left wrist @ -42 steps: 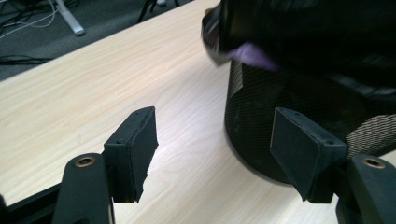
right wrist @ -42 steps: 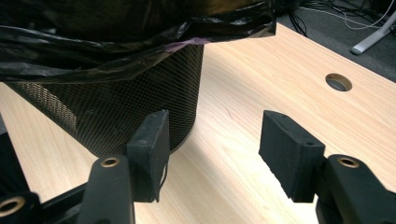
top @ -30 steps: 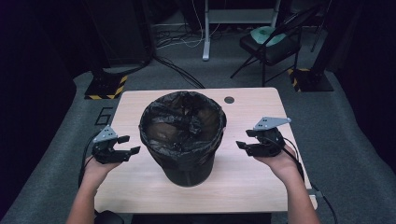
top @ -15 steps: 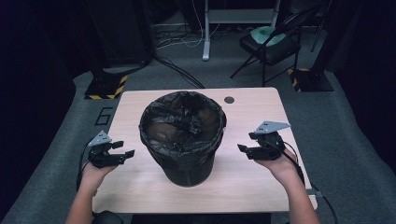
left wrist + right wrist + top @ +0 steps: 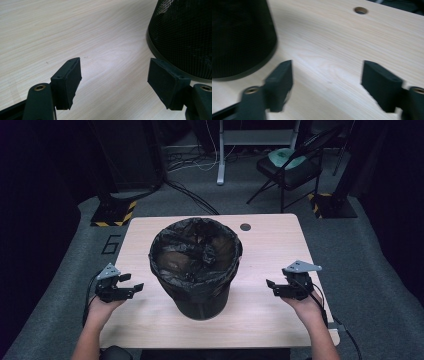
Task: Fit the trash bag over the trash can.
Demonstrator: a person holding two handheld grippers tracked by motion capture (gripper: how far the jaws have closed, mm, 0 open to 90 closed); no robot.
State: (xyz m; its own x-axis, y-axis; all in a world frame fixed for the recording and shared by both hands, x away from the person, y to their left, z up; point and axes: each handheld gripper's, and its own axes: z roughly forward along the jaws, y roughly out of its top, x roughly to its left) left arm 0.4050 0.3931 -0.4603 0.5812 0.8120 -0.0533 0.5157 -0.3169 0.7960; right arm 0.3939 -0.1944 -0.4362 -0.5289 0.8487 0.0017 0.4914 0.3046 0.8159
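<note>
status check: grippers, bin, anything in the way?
Left gripper open, empty, left of the mesh bin. Right gripper open, empty, right of it. Bin upright, black liner in place. Table bare between.

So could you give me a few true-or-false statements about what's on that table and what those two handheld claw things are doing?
1. The bin stands upright near the middle of the table. True.
2. The left gripper is clamped on the bin's rim. False: its jaws stand open over bare wood, apart from the bin.
3. A black bag lines the bin and folds over its rim. True.
4. The right gripper holds a bottle. False: its jaws are open and hold nothing.
5. The table has a small round hole beyond the bin. True.
6. The bin's wall is solid white plastic. False: the left gripper view shows dark mesh.
</note>
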